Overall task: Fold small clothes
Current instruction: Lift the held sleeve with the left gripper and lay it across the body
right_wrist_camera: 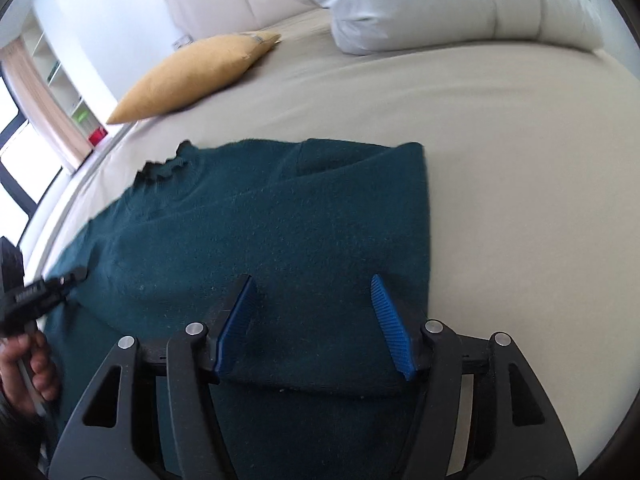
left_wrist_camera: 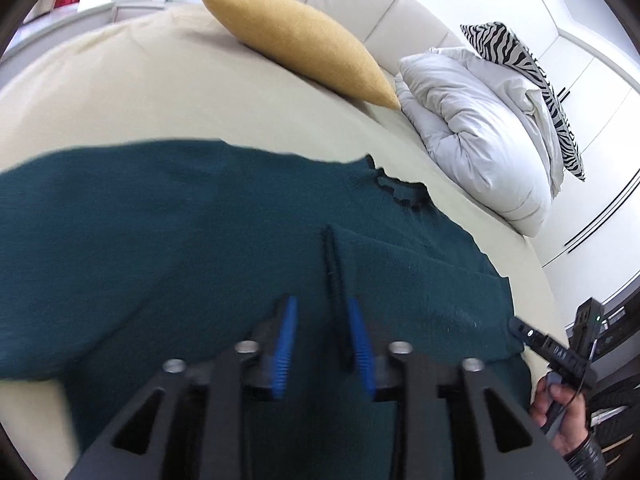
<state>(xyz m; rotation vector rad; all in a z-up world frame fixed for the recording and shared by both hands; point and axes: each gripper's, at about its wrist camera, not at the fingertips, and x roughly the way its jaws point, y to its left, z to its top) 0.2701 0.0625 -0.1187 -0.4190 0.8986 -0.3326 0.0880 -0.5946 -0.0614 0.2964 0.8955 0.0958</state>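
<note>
**Fold laid, both tools off the sweater**

Dark teal knitted sweater with a scalloped black-edged collar lies flat on the beige bed sheet, near the bed's edge. 1 side already folded over the body: the doubled layer with a straight edge shows in the right wrist view, and a dark-trimmed hem line runs down the cloth ahead of the left tool

Left tool: blue ribbed pads apart at a middling gap, nothing pinched, hem line sits between them but the pads do not press it
Right tool: pads apart wider, over the folded layer, nothing gripped
Motion blur in both views

My read: release step after a side fold. Remaining: the other side or sleeve, then a crosswise fold, collar end onto bottom end

Next move needs both tools to drop onto an edge of the unfolded part, pinch through the knit only, lift together and carry across evenly, else the laid layer drags

Mustard yellow cushion and white crumpled duvet sit well apart at the headboard, no obstruction
</note>
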